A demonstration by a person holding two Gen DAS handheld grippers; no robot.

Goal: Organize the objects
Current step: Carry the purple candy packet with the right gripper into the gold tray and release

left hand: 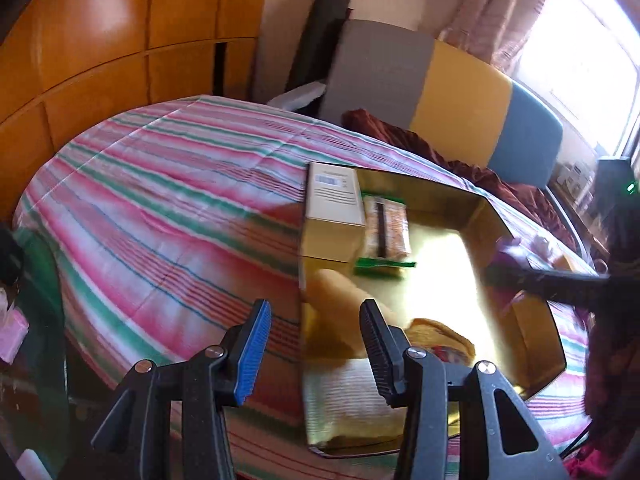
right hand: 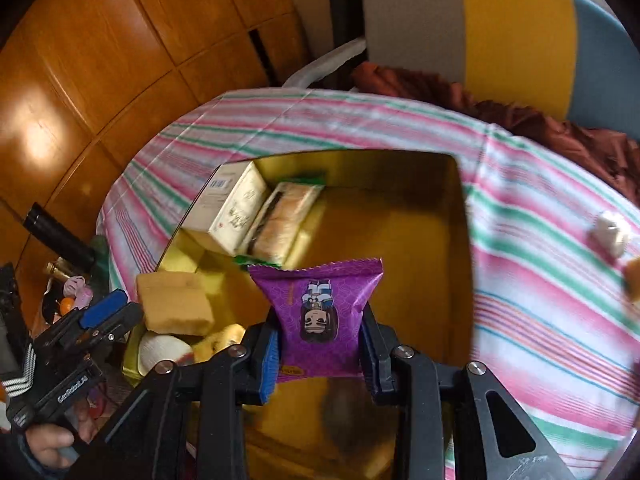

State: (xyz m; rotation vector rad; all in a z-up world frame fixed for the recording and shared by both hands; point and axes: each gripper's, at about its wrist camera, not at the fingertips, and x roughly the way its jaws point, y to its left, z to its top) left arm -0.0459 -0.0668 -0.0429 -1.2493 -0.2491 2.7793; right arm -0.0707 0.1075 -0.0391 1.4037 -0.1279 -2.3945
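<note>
A shiny gold tin box (left hand: pixel 540 320) (right hand: pixel 456 208) lies open on the striped bedspread. Inside are a cream carton (left hand: pixel 334 208) (right hand: pixel 236 208), a green-edged biscuit pack (left hand: pixel 386 232) (right hand: pixel 286 226), a yellow sponge (right hand: pixel 174 302) and a white round item (right hand: pixel 162 350). My right gripper (right hand: pixel 318 354) is shut on a purple snack packet (right hand: pixel 320 312) and holds it over the box; it shows blurred in the left wrist view (left hand: pixel 516 250). My left gripper (left hand: pixel 316 348) is open and empty at the box's near left corner; it also shows in the right wrist view (right hand: pixel 104 312).
The striped bedspread (left hand: pixel 168 208) surrounds the box. A maroon blanket (left hand: pixel 400 136) and a grey, yellow and blue headboard (left hand: pixel 460 96) lie beyond. Two small items (right hand: pixel 610 234) sit on the bed to the right. Wooden wardrobe (left hand: pixel 100 40) at left; clutter (right hand: pixel 72 284) beside the bed.
</note>
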